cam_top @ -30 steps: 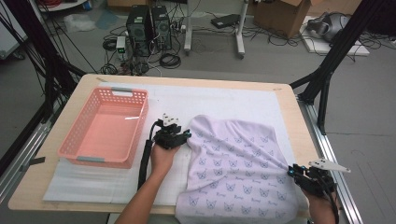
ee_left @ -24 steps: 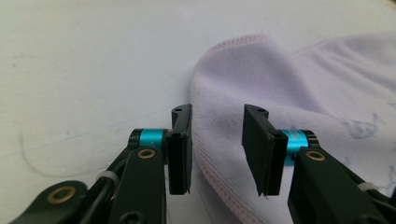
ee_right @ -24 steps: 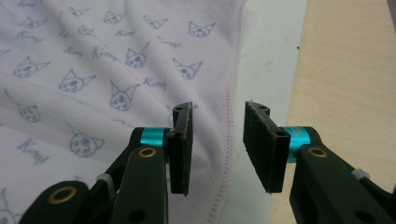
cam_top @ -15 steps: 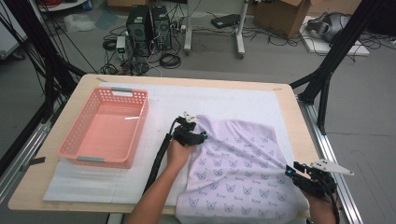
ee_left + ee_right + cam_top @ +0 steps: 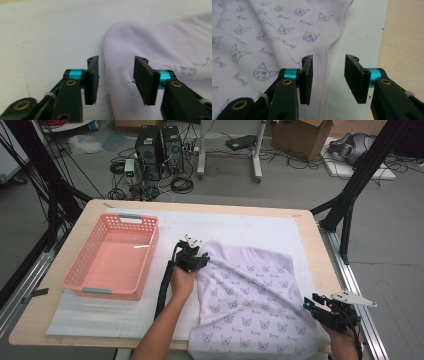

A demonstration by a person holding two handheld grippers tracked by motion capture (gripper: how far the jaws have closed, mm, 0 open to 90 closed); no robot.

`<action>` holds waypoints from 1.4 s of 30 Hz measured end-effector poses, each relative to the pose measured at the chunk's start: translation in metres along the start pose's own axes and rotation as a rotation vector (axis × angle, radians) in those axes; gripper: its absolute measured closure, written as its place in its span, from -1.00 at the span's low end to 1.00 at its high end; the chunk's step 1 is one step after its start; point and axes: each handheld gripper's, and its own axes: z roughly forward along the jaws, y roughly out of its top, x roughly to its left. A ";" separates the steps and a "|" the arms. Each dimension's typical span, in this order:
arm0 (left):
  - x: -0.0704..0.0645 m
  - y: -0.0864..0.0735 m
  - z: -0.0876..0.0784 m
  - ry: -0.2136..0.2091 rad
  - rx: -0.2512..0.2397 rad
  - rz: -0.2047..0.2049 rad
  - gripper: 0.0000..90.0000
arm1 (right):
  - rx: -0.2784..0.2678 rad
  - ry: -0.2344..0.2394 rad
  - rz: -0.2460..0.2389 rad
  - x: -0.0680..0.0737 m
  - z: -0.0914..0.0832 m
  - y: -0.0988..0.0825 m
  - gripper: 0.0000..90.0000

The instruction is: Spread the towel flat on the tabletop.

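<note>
Fingers [image 5: 91,75] of left gripper [image 5: 191,256] spread, just closing, straddling hem of cat-print cloth [image 5: 250,295] at frame centre. Right gripper [image 5: 327,309] spread over lower-right hem, cloth between them.

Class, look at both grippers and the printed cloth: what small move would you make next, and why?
Probably close the left gripper on the cloth. Its jaws, just closing, stand apart astride the cloth's folded edge without pressing it. The right gripper is also open over the stitched hem, so neither holds the cloth yet.
</note>
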 end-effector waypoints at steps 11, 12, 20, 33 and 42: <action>-0.002 -0.027 -0.027 -0.096 0.034 0.000 0.09 | 0.022 0.044 -0.003 0.013 0.020 0.008 0.21; -0.002 -0.032 -0.027 -0.098 0.036 0.005 0.10 | 0.020 0.047 -0.013 0.015 0.021 0.009 0.21; -0.005 -0.033 -0.020 -0.076 0.082 0.062 0.63 | 0.051 0.059 -0.036 0.024 0.035 0.013 0.19; 0.023 -0.032 -0.041 -0.020 0.056 -0.008 0.90 | 0.107 0.158 -0.143 0.055 0.048 0.012 0.15; 0.013 -0.044 -0.059 -0.117 0.003 -0.034 0.32 | 0.152 0.173 -0.142 0.048 0.037 0.008 0.85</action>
